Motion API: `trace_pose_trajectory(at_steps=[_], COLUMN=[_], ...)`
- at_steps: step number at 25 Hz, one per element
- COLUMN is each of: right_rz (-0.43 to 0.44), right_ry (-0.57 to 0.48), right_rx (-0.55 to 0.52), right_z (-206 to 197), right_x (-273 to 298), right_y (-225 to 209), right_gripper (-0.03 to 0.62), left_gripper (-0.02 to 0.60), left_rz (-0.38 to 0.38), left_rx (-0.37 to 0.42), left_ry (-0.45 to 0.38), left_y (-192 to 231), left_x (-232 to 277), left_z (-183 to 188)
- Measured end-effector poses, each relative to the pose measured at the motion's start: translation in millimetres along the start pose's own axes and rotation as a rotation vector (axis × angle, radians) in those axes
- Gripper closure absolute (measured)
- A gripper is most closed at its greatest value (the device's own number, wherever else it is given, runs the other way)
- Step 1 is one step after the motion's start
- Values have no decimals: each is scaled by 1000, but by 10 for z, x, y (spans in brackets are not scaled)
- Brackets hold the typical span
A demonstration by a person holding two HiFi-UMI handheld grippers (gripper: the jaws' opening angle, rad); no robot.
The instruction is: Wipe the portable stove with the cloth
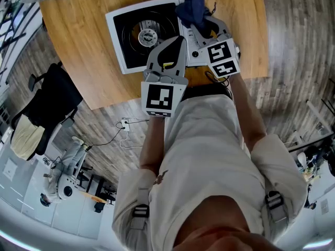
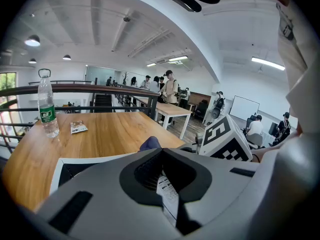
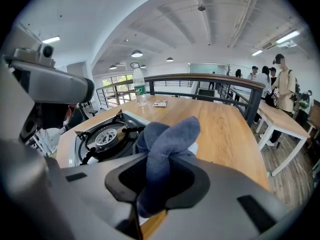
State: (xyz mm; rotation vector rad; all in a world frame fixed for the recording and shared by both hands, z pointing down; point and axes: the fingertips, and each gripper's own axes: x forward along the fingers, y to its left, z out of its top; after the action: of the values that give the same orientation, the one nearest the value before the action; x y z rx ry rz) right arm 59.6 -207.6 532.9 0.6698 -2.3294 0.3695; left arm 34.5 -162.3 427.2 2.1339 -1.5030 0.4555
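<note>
the portable stove (image 1: pixel 128 42) sits on the wooden table (image 1: pixel 89 67), burner in the middle of its black top, and everything is happening along its right side. the right gripper (image 1: pixel 198 24) has its jaws clamped on the dark blue cloth (image 1: pixel 191 8), a thick bunched fold of it pinched between the pads with the rest bulging out ahead. in the right gripper view the cloth (image 3: pixel 167 146) hangs just right of the burner, over the stove's pale right panel. whether it is pressing on the metal or a touch above it, i can't say from here.

the left gripper (image 1: pixel 174 41) has its jaws together with nothing held between them. it hovers at the stove's near right corner, close to the other gripper. it may be there to steady the stove, but i can't see contact.

a water bottle (image 2: pixel 48 109) and a small packet (image 2: pixel 78 128) lie on the table well beyond the stove.

as for progress, i'd say the fetching is over: the cloth is gripped and brought to the stove. the wiping itself looks to be at its right-hand stretch at most. nothing on the surface tells me which parts have been gone over, so i'd reckon the black top around the burner and the whole left side are left to do.
</note>
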Motion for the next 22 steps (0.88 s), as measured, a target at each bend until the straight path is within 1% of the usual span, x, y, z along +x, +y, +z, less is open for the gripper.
trace_pose_trajectory(at_steps=[12, 22], right_rz=[2, 10], right_ry=[14, 36], right_rx=[-33, -83], right_z=[-209, -424], right_x=[-198, -397], right_y=[272, 540], right_gripper=[490, 490], left_gripper=[561, 561], left_rz=[9, 14], left_rx=[18, 30], left_ry=[-6, 15], left_y=[-148, -314], left_x=[-275, -456], left_z=[-141, -363])
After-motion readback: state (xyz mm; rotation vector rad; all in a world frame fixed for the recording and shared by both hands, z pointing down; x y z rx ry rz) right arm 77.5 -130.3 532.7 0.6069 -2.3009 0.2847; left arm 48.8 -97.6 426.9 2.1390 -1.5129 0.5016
